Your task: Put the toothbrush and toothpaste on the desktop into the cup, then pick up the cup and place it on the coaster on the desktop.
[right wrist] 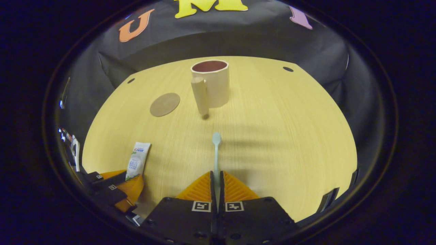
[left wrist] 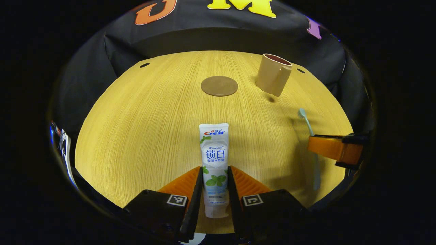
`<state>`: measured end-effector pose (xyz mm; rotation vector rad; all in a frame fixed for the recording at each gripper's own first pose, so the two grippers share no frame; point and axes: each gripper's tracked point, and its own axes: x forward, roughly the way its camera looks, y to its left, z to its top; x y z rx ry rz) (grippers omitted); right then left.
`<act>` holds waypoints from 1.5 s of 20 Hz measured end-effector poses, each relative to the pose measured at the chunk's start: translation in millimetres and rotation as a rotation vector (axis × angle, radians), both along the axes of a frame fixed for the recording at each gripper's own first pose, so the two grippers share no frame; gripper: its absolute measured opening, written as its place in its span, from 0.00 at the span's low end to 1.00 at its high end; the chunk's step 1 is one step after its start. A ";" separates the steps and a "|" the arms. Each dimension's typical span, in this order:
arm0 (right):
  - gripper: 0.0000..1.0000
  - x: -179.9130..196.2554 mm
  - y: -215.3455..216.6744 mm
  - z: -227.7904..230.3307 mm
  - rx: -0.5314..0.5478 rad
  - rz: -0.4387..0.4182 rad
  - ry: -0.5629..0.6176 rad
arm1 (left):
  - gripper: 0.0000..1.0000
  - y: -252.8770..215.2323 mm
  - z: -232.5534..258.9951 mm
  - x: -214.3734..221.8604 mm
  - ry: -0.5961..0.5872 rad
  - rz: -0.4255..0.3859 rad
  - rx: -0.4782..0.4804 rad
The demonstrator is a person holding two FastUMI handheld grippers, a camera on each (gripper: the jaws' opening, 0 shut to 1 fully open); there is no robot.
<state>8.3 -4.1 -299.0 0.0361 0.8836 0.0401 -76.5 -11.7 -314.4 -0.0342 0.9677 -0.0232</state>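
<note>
Left claw [left wrist: 214, 177] closed on the lower body of the white plastic toothpaste tube [left wrist: 214, 160], both fingers pressing its sides, cap end toward the camera, crimped end pointing to 12 o'clock. Beyond it at 12 o'clock, flat on the yellow wood-grain tabletop [left wrist: 143, 129], the round brown coaster [left wrist: 219, 85]; at 1 o'clock, the tall beige ceramic cup [left wrist: 272, 73] with a dark inside, upright, handle toward the camera, well apart from the tube.

Right claw [right wrist: 215, 183] squeezed narrow on the handle of the pale green plastic toothbrush [right wrist: 216, 149], head pointing to 12 o'clock toward the cup [right wrist: 211, 83], coaster [right wrist: 165, 104] at 11 o'clock.

Probably the lifting stage, both grips made, neither item in the cup yet. Best done one at a time: lift straight up, tip each item vertical above the rim, lower well inside before releasing. Risk: knocking the cup over with a slanted entry, or two claws crowding the mouth.
</note>
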 end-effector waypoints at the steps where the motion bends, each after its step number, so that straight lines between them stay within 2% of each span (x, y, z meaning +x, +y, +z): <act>1: 0.00 3.2 -0.9 10.1 0.004 -0.002 -0.023 | 0.44 3.1 3.5 1.2 -0.012 0.010 -0.002; 5: 0.00 14.2 -4.6 55.1 0.014 0.004 -0.122 | 0.41 12.2 25.0 10.7 -0.062 0.042 -0.033; 10: 0.00 48.7 -2.0 120.3 0.045 0.013 -0.263 | 0.41 20.9 60.6 31.0 -0.161 0.072 -0.066; 15: 0.00 97.6 8.1 177.1 0.071 0.045 -0.413 | 0.41 28.5 101.6 53.7 -0.268 0.086 -0.071; 19: 0.01 155.4 20.0 205.9 0.067 0.074 -0.538 | 0.41 30.4 124.6 57.3 -0.319 0.075 -0.057; 24: 0.00 216.2 47.1 200.8 0.045 0.153 -0.649 | 0.41 41.1 137.5 57.3 -0.357 0.103 -0.028; 28: 0.01 238.9 54.6 168.9 -0.003 0.197 -0.681 | 0.41 50.6 147.5 54.9 -0.378 0.123 0.001; 30: 0.00 241.4 52.1 154.3 0.004 0.187 -0.673 | 0.41 51.5 150.3 56.7 -0.384 0.121 0.018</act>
